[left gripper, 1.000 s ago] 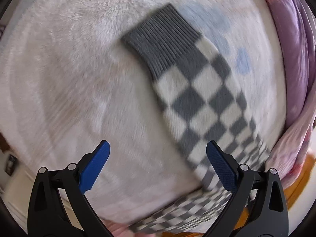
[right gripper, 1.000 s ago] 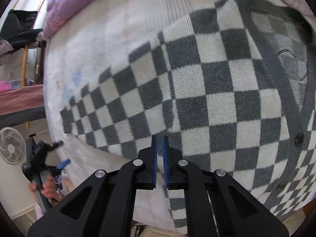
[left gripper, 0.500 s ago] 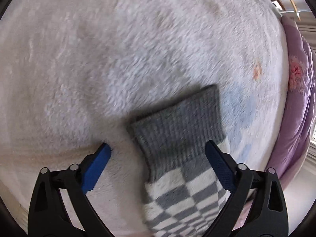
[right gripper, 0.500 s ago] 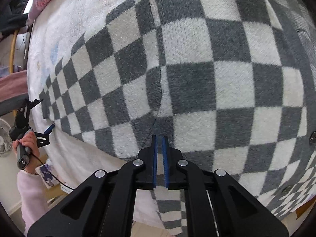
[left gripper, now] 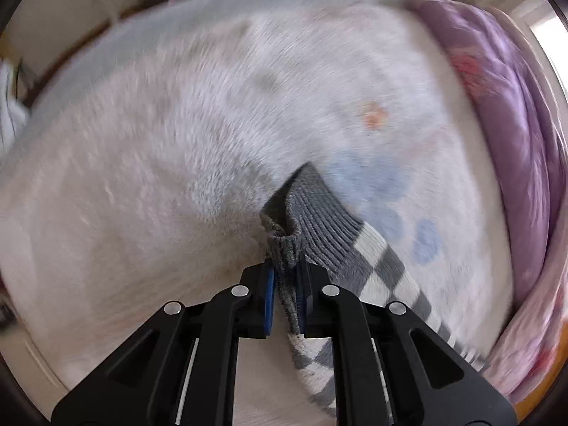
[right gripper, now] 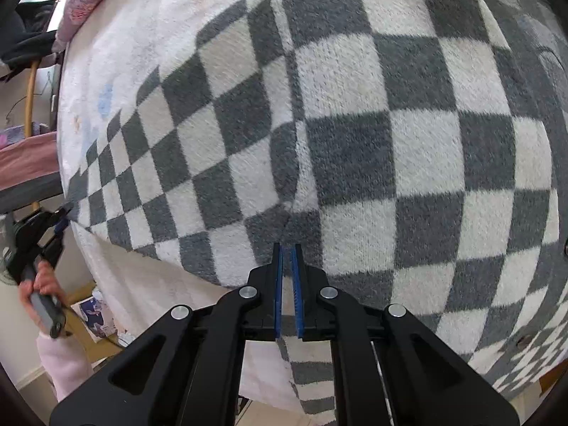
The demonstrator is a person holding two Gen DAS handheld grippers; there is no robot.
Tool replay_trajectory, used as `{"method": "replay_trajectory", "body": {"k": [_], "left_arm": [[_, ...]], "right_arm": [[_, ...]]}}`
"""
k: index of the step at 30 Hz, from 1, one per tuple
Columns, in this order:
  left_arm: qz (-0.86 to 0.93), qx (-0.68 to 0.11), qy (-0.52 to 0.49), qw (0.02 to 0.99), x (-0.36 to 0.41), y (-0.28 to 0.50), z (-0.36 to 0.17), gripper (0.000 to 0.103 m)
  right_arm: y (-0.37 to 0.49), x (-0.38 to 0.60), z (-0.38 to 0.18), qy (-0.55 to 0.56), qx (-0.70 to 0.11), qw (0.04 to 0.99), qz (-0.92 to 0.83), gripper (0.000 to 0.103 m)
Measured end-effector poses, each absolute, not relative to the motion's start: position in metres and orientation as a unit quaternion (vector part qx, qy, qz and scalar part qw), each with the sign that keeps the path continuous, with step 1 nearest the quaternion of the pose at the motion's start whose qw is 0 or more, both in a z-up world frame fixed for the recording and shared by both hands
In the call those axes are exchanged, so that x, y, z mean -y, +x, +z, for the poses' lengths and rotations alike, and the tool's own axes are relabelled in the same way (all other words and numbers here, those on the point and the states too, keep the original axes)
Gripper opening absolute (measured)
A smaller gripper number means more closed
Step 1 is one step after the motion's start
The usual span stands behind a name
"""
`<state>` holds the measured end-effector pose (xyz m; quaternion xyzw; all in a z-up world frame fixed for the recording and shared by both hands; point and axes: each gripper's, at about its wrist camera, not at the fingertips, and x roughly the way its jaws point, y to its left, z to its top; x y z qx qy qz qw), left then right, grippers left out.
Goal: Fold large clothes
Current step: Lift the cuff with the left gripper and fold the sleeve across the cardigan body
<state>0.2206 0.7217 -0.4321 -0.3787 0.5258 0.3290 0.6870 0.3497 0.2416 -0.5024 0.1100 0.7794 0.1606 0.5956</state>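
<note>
Your left tongs (left gripper: 285,277) are closing, pinching the ribbed grey cuff (left gripper: 312,213) of the grey-and-white checkered knit cardigan (right gripper: 355,124), spread on the fluffy white blanket (left gripper: 177,142), ready to fold the sleeve inward. Your right tongs (right gripper: 287,259) stay clenched at its underarm, probably anchoring the garment.

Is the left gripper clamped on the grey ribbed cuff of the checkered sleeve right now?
Yes: the left gripper has the bunched grey ribbed cuff pinched between its blue pads as its jaws finish closing.
</note>
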Motion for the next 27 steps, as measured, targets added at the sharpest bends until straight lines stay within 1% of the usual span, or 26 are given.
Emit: {"method": "replay_trajectory", "body": {"k": [1,4,6,7,9,11,14,17,22,27], "left_arm": [[0.328,-0.524,-0.357,0.7,-0.71,0.223,-0.417,0.009],[0.327,-0.506,-0.291,0.743,-0.659,0.23,-0.366,0.009],[0.325,-0.498,-0.253,0.763,-0.633,0.232,-0.34,0.009],[0.323,-0.497,-0.237,0.77,-0.623,0.238,-0.329,0.009],[0.322,-0.507,-0.201,0.774,-0.595,0.248,-0.308,0.009],[0.318,-0.5,-0.186,0.784,-0.575,0.254,-0.29,0.009],[0.312,-0.497,-0.14,0.797,-0.539,0.266,-0.271,0.009],[0.307,-0.488,-0.089,0.812,-0.487,0.279,-0.248,0.009],[0.252,-0.494,-0.079,0.829,-0.41,0.305,-0.23,0.01],[0.22,-0.492,-0.036,0.841,-0.323,0.332,-0.217,0.01]], "right_arm": [[0.351,-0.245,-0.509,0.09,-0.784,0.596,0.151,0.005],[0.355,-0.247,-0.531,0.099,-0.787,0.591,0.151,0.005],[0.356,-0.248,-0.549,0.104,-0.79,0.587,0.142,0.002],[0.357,-0.246,-0.557,0.125,-0.792,0.583,0.131,0.001],[0.358,-0.243,-0.563,0.146,-0.793,0.579,0.119,0.0],[0.358,-0.248,-0.562,0.124,-0.79,0.586,0.131,0.0],[0.357,-0.249,-0.564,0.133,-0.79,0.583,0.134,0.0],[0.358,-0.244,-0.568,0.144,-0.793,0.575,0.141,0.0],[0.358,-0.237,-0.573,0.16,-0.793,0.57,0.146,0.0],[0.359,-0.215,-0.58,0.2,-0.791,0.555,0.162,0.0]]}}
